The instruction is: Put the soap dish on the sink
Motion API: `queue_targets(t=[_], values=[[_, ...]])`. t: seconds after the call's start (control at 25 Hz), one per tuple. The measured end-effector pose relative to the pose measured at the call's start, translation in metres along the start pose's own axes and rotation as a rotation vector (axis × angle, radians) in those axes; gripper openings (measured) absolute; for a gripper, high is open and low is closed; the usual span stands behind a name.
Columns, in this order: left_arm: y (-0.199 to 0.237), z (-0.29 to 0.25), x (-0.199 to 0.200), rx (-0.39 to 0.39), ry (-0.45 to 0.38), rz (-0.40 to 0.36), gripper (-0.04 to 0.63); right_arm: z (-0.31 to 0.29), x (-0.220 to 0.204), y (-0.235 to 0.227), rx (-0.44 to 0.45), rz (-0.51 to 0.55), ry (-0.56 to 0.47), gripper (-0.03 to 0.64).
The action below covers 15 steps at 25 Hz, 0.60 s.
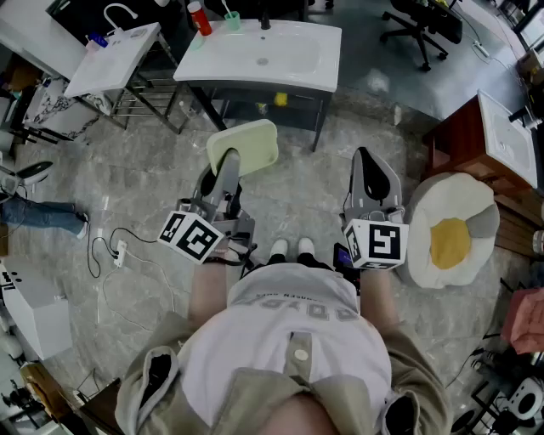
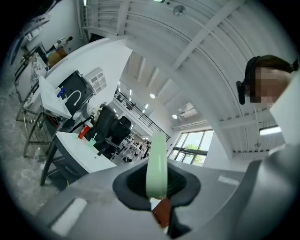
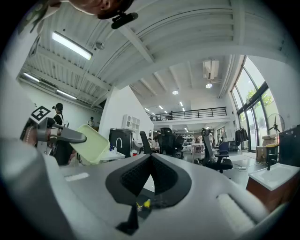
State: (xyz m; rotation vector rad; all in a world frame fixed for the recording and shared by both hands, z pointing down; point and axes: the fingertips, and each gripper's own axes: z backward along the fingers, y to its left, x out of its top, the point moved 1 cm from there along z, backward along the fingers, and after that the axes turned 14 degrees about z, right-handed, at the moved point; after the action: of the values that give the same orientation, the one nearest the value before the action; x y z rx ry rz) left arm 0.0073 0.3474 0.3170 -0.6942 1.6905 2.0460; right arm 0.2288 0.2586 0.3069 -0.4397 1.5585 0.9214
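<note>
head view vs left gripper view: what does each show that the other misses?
Head view only: the right gripper, the egg-shaped cushion and the power strip on the floor.
Left gripper view only: the windows and the soap dish seen edge-on, pinched between the fingers.
Both: the soap dish held by the left gripper, the white sink and the red bottle.

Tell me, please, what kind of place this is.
Probably a large open-plan office or lab used for testing, not a bathroom: a white sink on a bare metal frame, an office chair and a mezzanine railing.
</note>
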Motion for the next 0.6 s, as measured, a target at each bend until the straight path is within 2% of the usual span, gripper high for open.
queue_targets(t=[0.6], values=[[-0.006, -0.007, -0.014, 0.011, -0.008, 0.013, 0.021, 0.004, -0.002, -0.014, 0.013, 0.032, -0.002, -0.003]])
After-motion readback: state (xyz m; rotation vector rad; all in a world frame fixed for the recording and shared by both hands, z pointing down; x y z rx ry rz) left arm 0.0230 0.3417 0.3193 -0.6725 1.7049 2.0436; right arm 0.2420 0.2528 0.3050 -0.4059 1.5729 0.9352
